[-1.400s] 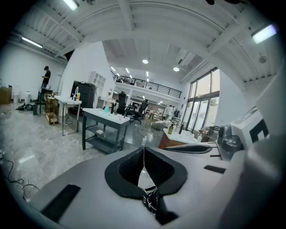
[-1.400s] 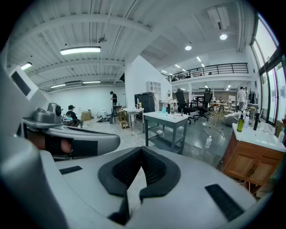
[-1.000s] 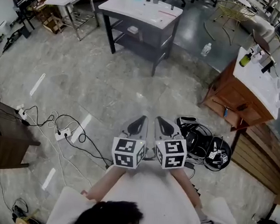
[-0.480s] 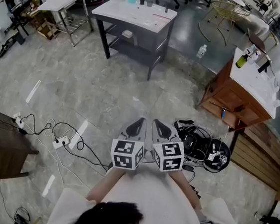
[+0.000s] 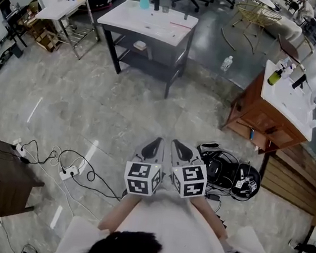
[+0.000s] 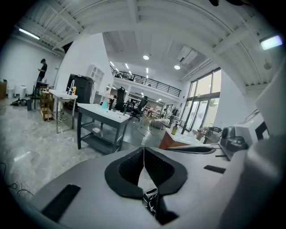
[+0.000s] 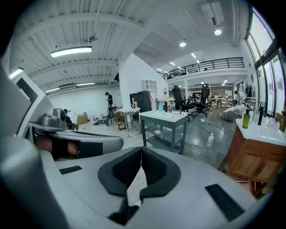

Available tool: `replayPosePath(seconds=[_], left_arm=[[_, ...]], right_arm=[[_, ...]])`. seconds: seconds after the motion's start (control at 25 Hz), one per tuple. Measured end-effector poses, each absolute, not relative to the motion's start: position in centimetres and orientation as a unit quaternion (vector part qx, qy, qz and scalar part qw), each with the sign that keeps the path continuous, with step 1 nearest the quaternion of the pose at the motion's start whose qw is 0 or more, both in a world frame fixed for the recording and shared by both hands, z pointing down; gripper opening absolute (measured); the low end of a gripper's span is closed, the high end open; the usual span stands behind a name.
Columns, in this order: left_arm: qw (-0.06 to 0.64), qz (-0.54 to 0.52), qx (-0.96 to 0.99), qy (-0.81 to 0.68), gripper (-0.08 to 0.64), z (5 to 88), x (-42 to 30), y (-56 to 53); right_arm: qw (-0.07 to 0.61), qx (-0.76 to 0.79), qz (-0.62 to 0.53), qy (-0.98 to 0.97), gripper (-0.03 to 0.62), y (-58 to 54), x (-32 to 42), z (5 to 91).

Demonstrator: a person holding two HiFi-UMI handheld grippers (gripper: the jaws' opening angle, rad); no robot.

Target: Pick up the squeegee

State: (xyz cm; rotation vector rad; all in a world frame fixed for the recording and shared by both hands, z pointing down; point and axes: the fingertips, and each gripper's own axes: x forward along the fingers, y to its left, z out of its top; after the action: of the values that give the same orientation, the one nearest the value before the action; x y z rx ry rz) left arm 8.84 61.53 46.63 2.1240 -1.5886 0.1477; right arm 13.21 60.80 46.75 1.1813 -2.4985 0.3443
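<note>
Standing on a broad grey marble floor, well short of any furniture. Facing a dark-framed worktop with a white top, far ahead and slightly to the left, with a wooden vanity cabinet under a white basin top off to the right. Holding the left hand-held gripper and the right hand-held gripper side by side, nearly touching, both aimed forward and somewhat down. Holding both pairs of jaws pressed together, with nothing between them. Cannot pick out the squeegee for certain at this range. Likeliest candidate, as a guess only: a slim red strip lying flat near the right end of the worktop, right of a blue spray bottle. Lying with its long axis roughly left to right across the head view, straight ahead of both hand-held grippers and well apart from them, so no telling which hand is nearer. Calls for closing that gap first, then parting one pair of jaws across the strip's thin width.
</note>
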Motion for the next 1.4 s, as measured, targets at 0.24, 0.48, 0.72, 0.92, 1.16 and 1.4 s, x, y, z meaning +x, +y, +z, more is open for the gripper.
replayPosePath(seconds=[0.24, 0.48, 0.72, 0.92, 1.16, 1.4], left_arm=[[0.245, 0.059, 0.778, -0.576, 0.028, 47.1, 7.2, 57.2], [0.25, 0.064, 0.781, -0.568, 0.028, 47.3, 5.5, 53.2], [0.253, 0.067, 0.789, -0.556, 0.028, 47.5, 4.0, 50.2], [0.249, 0.07, 0.797, -0.545, 0.028, 47.3, 3.0, 48.1], [0.241, 0.072, 0.808, -0.532, 0.028, 47.0, 1.4, 45.8], [0.23, 0.071, 0.823, -0.515, 0.028, 46.6, 0.7, 43.6]], right_arm=[[0.181, 0.421, 0.13, -0.879, 0.028, 56.5, 11.8, 47.3], [0.189, 0.424, 0.136, -0.875, 0.028, 52.8, 10.2, 47.7], [0.198, 0.427, 0.14, -0.871, 0.028, 50.5, 8.4, 48.2], [0.197, 0.435, 0.144, -0.867, 0.028, 48.5, 7.1, 48.2], [0.186, 0.449, 0.141, -0.862, 0.028, 46.2, 5.3, 47.8], [0.177, 0.468, 0.144, -0.854, 0.028, 44.4, 4.2, 47.7]])
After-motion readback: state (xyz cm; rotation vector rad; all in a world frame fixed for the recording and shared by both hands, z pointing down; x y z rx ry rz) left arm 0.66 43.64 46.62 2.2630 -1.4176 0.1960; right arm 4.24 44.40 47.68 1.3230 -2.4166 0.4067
